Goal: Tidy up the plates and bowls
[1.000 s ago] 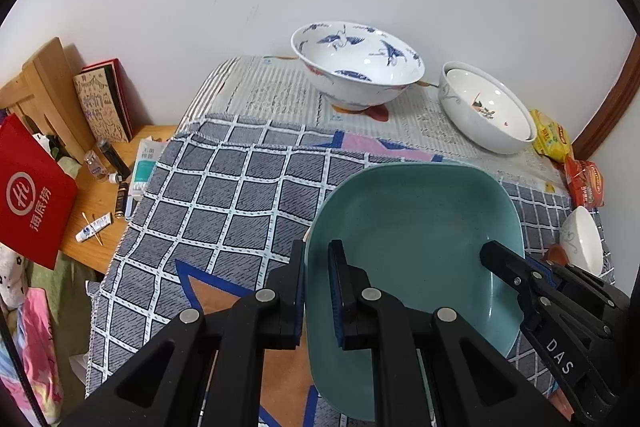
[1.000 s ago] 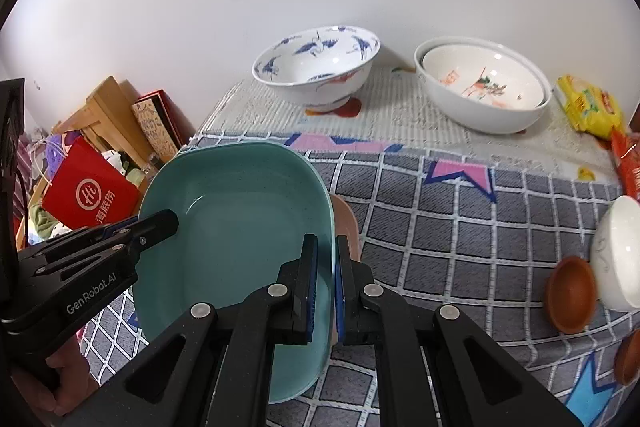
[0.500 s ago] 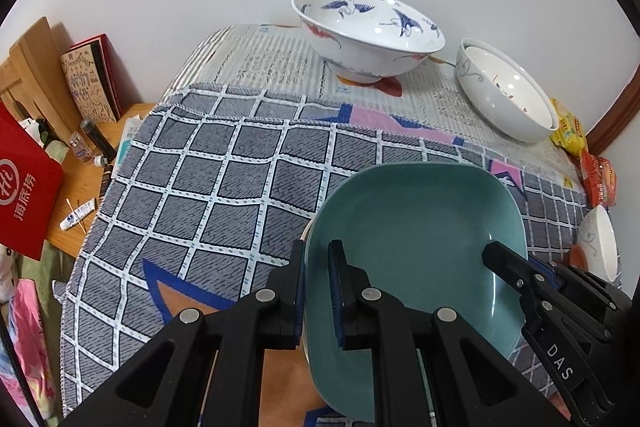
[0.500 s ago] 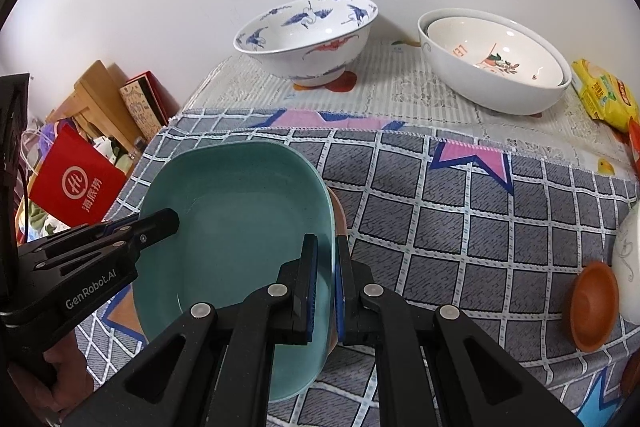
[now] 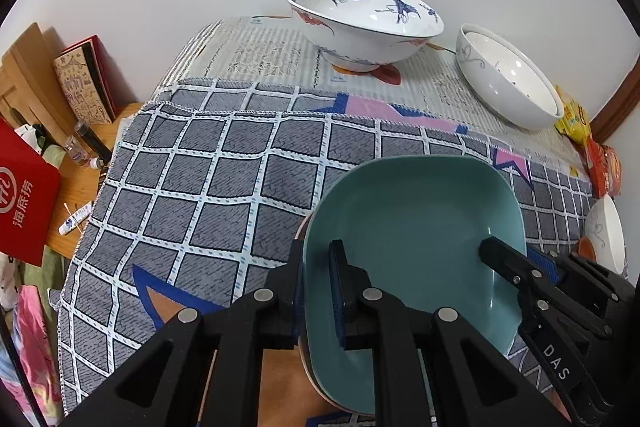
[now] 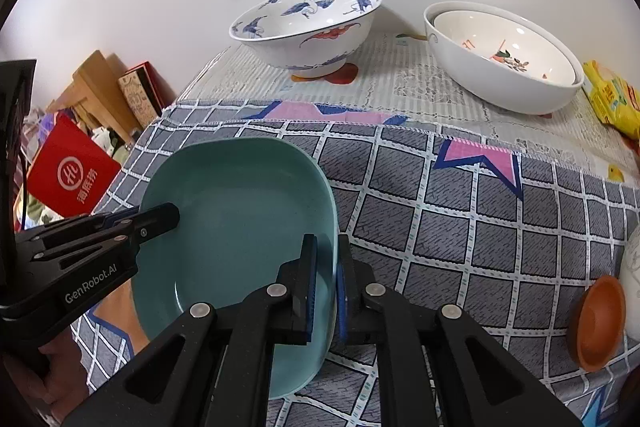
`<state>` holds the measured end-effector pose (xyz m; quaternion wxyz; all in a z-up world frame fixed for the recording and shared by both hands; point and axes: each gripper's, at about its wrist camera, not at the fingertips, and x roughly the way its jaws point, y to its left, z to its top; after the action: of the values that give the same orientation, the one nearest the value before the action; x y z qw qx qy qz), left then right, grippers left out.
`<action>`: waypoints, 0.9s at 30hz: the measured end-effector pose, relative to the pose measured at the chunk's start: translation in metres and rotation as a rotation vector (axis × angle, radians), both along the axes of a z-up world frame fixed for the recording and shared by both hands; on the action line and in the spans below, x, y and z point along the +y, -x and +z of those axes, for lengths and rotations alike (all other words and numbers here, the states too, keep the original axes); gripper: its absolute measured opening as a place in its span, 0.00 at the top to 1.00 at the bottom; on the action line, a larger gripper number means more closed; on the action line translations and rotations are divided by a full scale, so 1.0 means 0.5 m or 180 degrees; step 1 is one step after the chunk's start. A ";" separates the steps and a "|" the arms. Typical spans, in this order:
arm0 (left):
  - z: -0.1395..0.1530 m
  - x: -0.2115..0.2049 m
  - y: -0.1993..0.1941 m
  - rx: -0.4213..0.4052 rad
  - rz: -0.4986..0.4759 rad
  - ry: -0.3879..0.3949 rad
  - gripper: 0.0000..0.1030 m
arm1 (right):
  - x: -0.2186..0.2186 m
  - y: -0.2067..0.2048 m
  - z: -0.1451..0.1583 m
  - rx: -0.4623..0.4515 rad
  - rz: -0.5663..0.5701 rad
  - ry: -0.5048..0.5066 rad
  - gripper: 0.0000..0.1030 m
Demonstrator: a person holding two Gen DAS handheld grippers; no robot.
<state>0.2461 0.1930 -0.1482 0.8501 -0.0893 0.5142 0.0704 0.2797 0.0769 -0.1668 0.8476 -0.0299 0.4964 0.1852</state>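
Observation:
A teal square plate [image 5: 412, 243] lies low over the checked cloth, on top of a brown plate edge [image 5: 310, 375]. My left gripper [image 5: 318, 291] is shut on its left rim. My right gripper [image 6: 326, 279] is shut on its right rim; the plate also shows in the right wrist view [image 6: 236, 227]. A blue crane-pattern bowl [image 5: 360, 19] and a stack of two white bowls [image 6: 504, 55] stand at the back on the newspaper-print cloth.
The checked cloth [image 5: 208, 187] covers the table. A small brown saucer [image 6: 598, 323] and a white bowl [image 5: 608, 235] sit at the right. Snack packets [image 6: 612, 99] lie at the back right. A red bag [image 5: 24, 199] and books [image 5: 84, 83] stand off the left edge.
Both grippers have lowered the teal plate toward the cloth and moved forward; the back bowls look nearer. The grips have not changed.

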 end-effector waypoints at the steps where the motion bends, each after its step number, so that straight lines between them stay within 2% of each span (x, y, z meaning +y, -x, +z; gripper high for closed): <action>1: 0.001 -0.001 0.003 -0.0004 -0.0009 -0.0014 0.87 | 0.000 0.002 0.000 -0.0012 0.0009 0.0005 0.86; 3: 0.003 -0.002 0.007 0.0030 0.0005 -0.0047 0.83 | 0.001 0.005 0.002 -0.0009 0.0026 0.0009 0.83; 5: 0.010 -0.004 0.014 0.0032 0.0018 -0.0144 0.77 | 0.000 0.009 0.004 -0.0007 0.0013 0.0042 0.71; 6: 0.014 -0.004 0.018 0.0019 0.0020 -0.0171 0.76 | -0.001 0.011 0.006 -0.0009 0.0016 0.0045 0.62; 7: 0.019 -0.004 0.022 0.0005 0.0028 -0.0176 0.76 | -0.004 0.016 0.009 -0.0035 0.0010 0.0035 0.61; 16: 0.078 -0.051 0.056 -0.0124 -0.0026 -0.0242 0.76 | -0.070 0.068 0.067 -0.0224 -0.0098 -0.0039 0.61; 21: 0.110 -0.129 0.062 -0.0209 -0.0189 -0.0245 0.75 | -0.167 0.104 0.128 -0.0463 -0.0354 -0.0015 0.61; 23: 0.119 -0.168 0.061 -0.0242 -0.0277 -0.0243 0.73 | -0.222 0.123 0.152 -0.0586 -0.0494 0.0058 0.61; 25: 0.125 -0.208 0.059 -0.0263 -0.0366 -0.0234 0.65 | -0.275 0.141 0.167 -0.0661 -0.0630 0.0105 0.61; 27: 0.129 -0.248 0.054 -0.0288 -0.0455 -0.0231 0.65 | -0.335 0.157 0.175 -0.0702 -0.0785 0.0150 0.60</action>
<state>0.2190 0.0689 -0.0835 0.8780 -0.0246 0.4774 0.0241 0.2011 -0.0907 -0.0791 0.9123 -0.0087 0.4044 0.0637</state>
